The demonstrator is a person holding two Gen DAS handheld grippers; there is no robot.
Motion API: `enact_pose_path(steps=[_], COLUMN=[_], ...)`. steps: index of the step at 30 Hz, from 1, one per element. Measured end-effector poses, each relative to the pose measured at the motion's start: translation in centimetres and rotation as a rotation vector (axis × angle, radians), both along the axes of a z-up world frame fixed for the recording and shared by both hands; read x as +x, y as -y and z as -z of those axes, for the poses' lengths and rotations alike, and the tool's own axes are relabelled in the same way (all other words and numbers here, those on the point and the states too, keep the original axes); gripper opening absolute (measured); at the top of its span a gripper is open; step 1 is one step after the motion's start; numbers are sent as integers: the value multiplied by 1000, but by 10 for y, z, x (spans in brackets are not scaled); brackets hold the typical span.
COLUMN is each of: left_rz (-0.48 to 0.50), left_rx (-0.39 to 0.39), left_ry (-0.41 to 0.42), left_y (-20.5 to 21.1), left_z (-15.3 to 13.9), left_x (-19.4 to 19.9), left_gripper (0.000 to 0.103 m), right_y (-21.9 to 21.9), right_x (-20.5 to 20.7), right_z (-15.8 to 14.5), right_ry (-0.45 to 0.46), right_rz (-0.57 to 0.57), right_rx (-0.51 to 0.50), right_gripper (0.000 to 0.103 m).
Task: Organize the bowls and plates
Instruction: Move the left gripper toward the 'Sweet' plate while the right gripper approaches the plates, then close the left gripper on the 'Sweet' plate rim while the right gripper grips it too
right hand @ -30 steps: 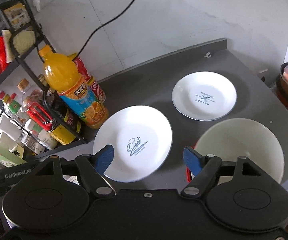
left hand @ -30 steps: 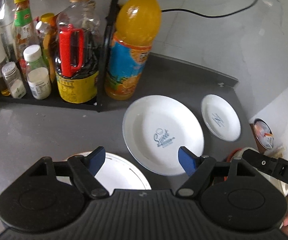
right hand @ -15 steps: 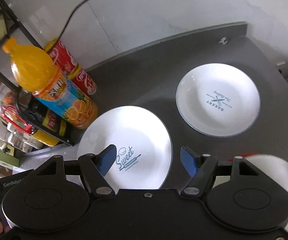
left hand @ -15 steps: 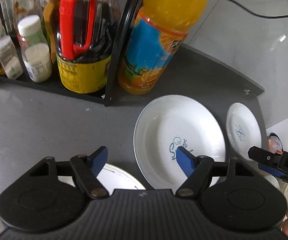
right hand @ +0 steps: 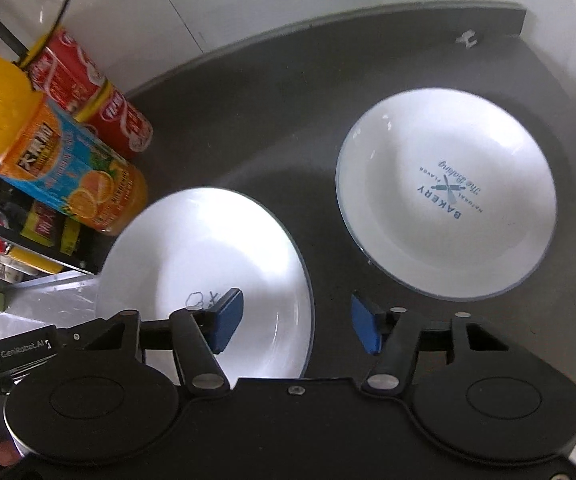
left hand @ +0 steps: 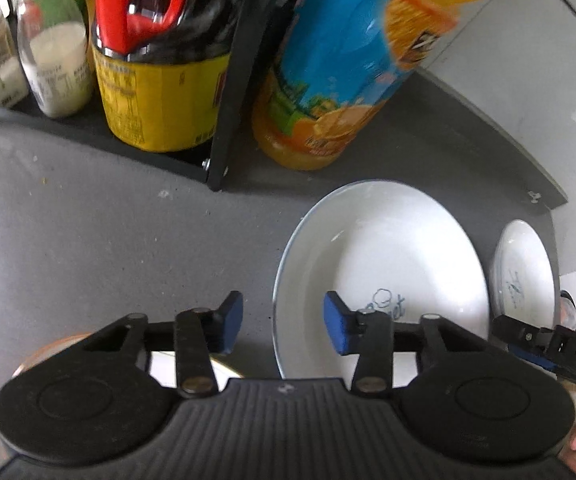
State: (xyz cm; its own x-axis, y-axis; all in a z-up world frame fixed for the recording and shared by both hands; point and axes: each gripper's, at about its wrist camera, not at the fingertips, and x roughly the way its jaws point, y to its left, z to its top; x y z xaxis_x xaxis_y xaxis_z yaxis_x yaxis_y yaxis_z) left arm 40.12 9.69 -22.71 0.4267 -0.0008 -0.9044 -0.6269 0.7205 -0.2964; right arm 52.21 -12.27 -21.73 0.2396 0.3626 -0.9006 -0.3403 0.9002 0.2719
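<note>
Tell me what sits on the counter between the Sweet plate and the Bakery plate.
Nothing: the right wrist view shows only bare dark counter between the Sweet plate and the Bakery plate.

Left tool (left hand: pixel 284 322) fingers spread wide, right tool (right hand: pixel 295 326) likewise spread, both empty
</note>
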Motion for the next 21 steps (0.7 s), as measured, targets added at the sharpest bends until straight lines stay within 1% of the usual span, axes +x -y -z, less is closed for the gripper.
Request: enact_pose_path(steps=[4,8,11,13,17,18,19,20,21], left_rz=[-42,-86,-115,-125,-143,-145,-143,-143,-146], left_rx=[-23,-37,-69,-76,-97,-99,-101,-106,-111], left_ry=[-12,-18,-8,-5,-1,4,7,10,12], left_y=[-4,-8,-11,-12,-12,-11,-10,-9,-9], left_z=[11,18,25,26,30,30,31,31,31], left_x=[3,4,4,4,6,6,7,7,6], left_gripper=[33,28,27,26,24,22,21,18,18], right_y=[-6,-13,-19,-21,-25,-26,-27,-28,-29], right_x=[7,13,17,19,24,25,26,26,26], right_z=[10,18,23,26,33,35,38,40,42], right_ry=[-32,-63,-83,-94,-110,-118,-126,-133,-140], right_rz=[-16,-29,-40,-52,-68,-70,-72,-76,-81], right_rx=[-18,-32,-39,-39,-50,-51,-50,-48,-45], right_gripper=[50,46,39,36,34,34,32,27,25])
